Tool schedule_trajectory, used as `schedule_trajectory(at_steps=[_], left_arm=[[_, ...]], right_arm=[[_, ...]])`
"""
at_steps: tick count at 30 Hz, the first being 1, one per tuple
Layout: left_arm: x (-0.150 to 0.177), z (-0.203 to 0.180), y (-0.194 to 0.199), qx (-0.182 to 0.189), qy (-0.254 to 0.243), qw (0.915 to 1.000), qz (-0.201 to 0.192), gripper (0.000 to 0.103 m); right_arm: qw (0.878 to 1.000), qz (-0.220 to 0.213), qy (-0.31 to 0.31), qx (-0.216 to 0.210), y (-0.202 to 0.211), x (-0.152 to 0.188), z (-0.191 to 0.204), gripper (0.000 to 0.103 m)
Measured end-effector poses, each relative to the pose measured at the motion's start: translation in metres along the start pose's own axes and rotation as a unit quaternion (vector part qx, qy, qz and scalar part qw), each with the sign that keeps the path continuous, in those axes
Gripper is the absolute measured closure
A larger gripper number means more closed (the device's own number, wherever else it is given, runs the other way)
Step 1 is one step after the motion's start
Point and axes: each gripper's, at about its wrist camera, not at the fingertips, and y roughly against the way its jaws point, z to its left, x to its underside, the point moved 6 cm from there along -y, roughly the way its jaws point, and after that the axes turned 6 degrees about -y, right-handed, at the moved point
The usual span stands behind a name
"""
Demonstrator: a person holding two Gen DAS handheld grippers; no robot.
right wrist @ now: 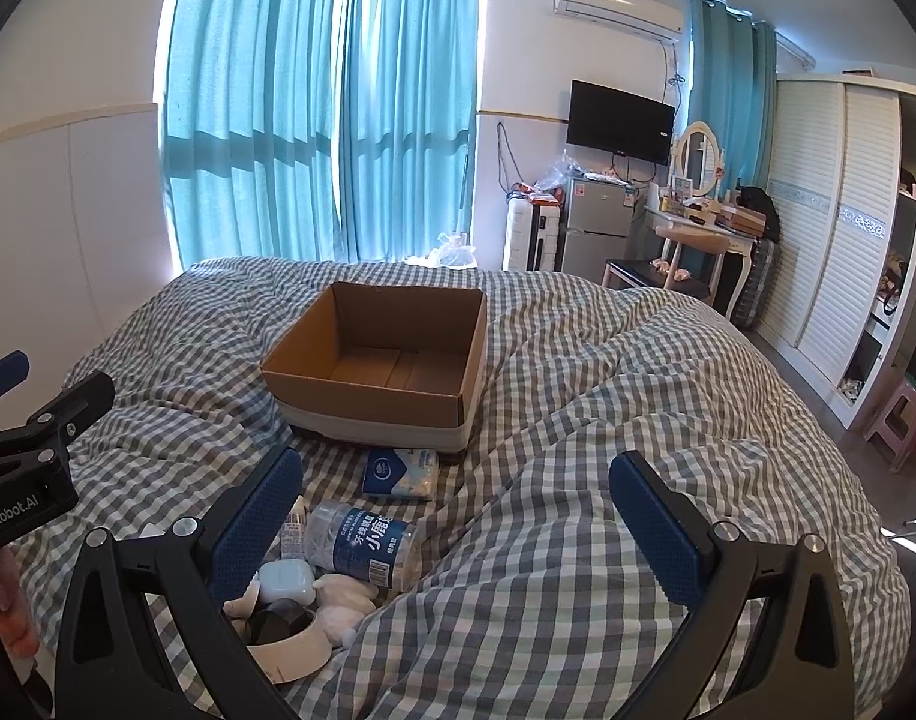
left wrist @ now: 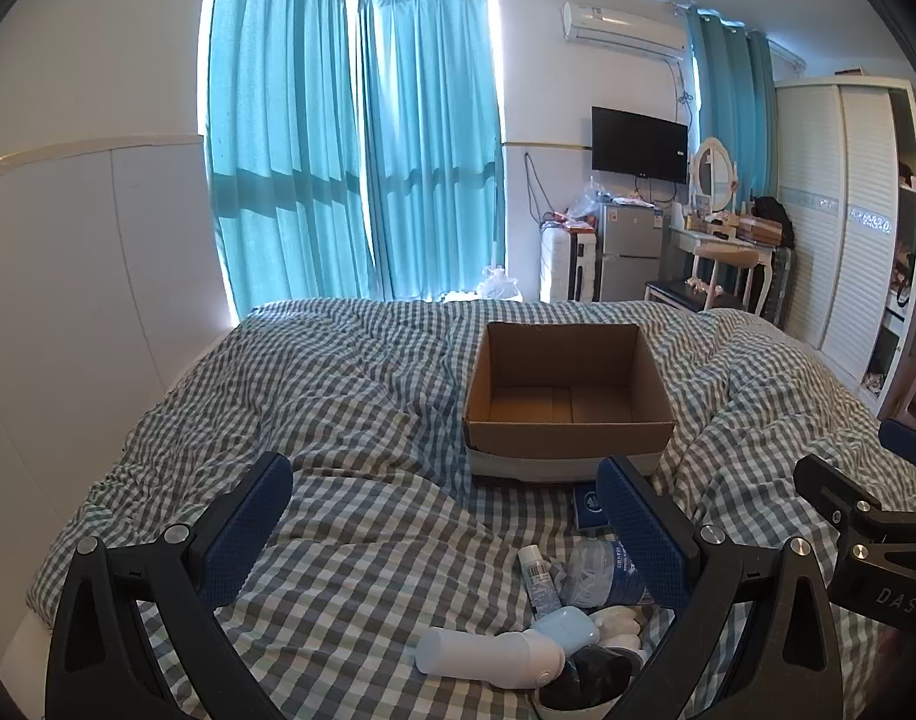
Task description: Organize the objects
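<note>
An open, empty cardboard box [left wrist: 568,420] stands on the checked bed cover [left wrist: 350,396]; it also shows in the right wrist view [right wrist: 362,402]. Before it lies a small pile: a blue tissue pack [right wrist: 401,471], a clear jar with a blue label [right wrist: 362,543], a white tube [left wrist: 538,579], a pale blue case [left wrist: 565,630], a white bottle [left wrist: 487,654] and a tape roll [right wrist: 290,651]. My left gripper [left wrist: 443,540] is open above the pile's left side. My right gripper [right wrist: 458,534] is open, right of the pile, over bare cover.
The bed fills the foreground, with a white wall panel [left wrist: 86,276] on the left. Beyond the bed are teal curtains [left wrist: 350,150], a small fridge [left wrist: 631,252], a dressing table [left wrist: 727,246] and a wardrobe [left wrist: 841,210]. A pink stool [right wrist: 898,414] stands right of the bed.
</note>
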Motion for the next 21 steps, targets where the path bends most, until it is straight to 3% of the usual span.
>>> schedule_trajectory(at_steps=[21], left_arm=[[0.0017, -0.0041, 0.0006, 0.008, -0.004, 1.0000, -0.001, 0.000]], right_arm=[[1.000, 0.002, 0.001, -0.005, -0.0010, 0.0029, 0.0029, 0.000]])
